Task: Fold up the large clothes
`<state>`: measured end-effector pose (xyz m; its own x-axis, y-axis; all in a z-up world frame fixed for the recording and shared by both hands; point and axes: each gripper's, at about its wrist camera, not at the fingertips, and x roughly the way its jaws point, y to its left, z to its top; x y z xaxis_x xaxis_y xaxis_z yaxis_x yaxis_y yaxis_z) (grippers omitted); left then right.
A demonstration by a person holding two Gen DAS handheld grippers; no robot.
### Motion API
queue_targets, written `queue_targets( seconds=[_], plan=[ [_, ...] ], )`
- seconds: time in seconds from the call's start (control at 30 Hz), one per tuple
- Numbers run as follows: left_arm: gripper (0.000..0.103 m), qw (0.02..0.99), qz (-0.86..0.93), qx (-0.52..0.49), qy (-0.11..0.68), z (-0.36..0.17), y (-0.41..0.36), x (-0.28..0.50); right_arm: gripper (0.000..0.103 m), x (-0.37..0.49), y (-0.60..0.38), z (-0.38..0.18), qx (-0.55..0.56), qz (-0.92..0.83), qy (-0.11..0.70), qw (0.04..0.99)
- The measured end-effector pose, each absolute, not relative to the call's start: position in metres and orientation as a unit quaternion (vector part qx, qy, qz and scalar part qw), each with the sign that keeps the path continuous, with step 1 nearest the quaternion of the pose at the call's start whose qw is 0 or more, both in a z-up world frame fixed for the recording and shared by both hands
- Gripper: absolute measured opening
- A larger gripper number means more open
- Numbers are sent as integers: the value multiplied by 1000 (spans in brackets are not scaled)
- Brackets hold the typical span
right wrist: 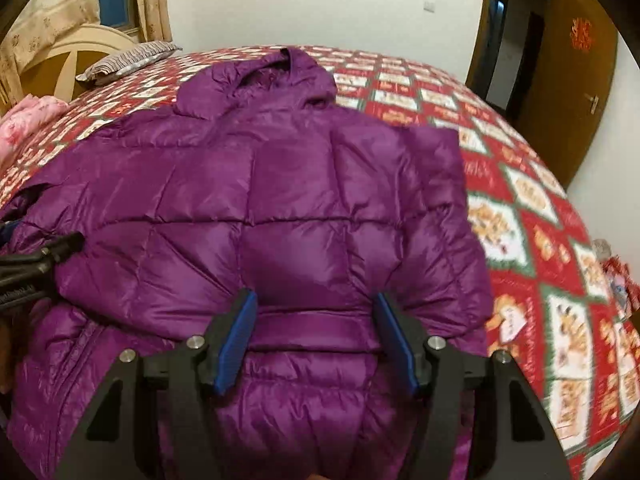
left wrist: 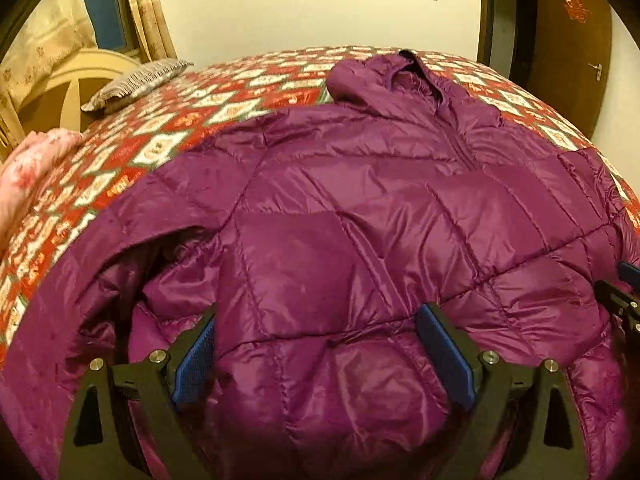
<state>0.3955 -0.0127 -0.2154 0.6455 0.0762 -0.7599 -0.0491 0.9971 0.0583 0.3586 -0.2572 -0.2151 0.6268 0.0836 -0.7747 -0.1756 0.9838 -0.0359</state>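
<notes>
One purple puffy jacket (left wrist: 360, 208) is spread on one bed cover (left wrist: 168, 120) with red, white and green squares, and most of the near side of the bed is covered by it. Its hood (left wrist: 384, 80) is pointed toward the far edge of the bed. One pink bundle (left wrist: 28, 168) is seen at the left edge, and one striped pillow (left wrist: 136, 80) is laid at the far left corner. Two tongs are held over the near hem of the jacket. The left gripper (left wrist: 316, 356) is spread wide, and puffy cloth is seen between its two blue pads (left wrist: 196, 360), but it is not squeezed. The right gripper (right wrist: 316, 344) is parted too, with a fold of the jacket between its pads (right wrist: 236, 344); whether the cloth is touched cannot be told. One brown door (right wrist: 576, 80) is seen past the far right corner.
</notes>
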Motion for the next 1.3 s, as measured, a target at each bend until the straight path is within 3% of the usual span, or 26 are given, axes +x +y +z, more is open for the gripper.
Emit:
queue_targets(
  seconds=[0.23, 0.33, 0.53, 0.83, 1.13, 1.2, 1.23, 1.27, 1.3],
  plan=[
    [98, 907, 38, 20, 419, -214, -12, 395, 65, 356, -252, -216, -68, 63, 420, 903],
    [98, 915, 49, 8, 401, -183, 4, 379, 66, 355, -253, -213, -65, 67, 423, 901],
    [98, 932, 81, 39, 352, -135, 65, 318, 80, 317, -261, -185, -48, 57, 403, 912],
    [98, 881, 272, -25, 386, -158, 239, 209, 84, 254, -249, -180, -89, 66, 383, 917],
    [97, 860, 252, -124, 426, -199, 274, 176, 84, 245, -236, -180, -73, 75, 371, 923],
    [64, 864, 236, -134, 425, -201, 266, 181, 84, 239, -234, -179, -75, 75, 367, 924],
    [26, 866, 227, -131, 427, -200, 262, 184, 84, 237, -234, -179, -76, 75, 365, 925],
    [16, 868, 216, -129, 428, -197, 260, 188, 84, 235, -235, -178, -77, 74, 362, 926],
    [15, 870, 216, -128, 424, -192, 260, 190, 84, 234, -238, -176, -77, 70, 359, 928]
  ],
)
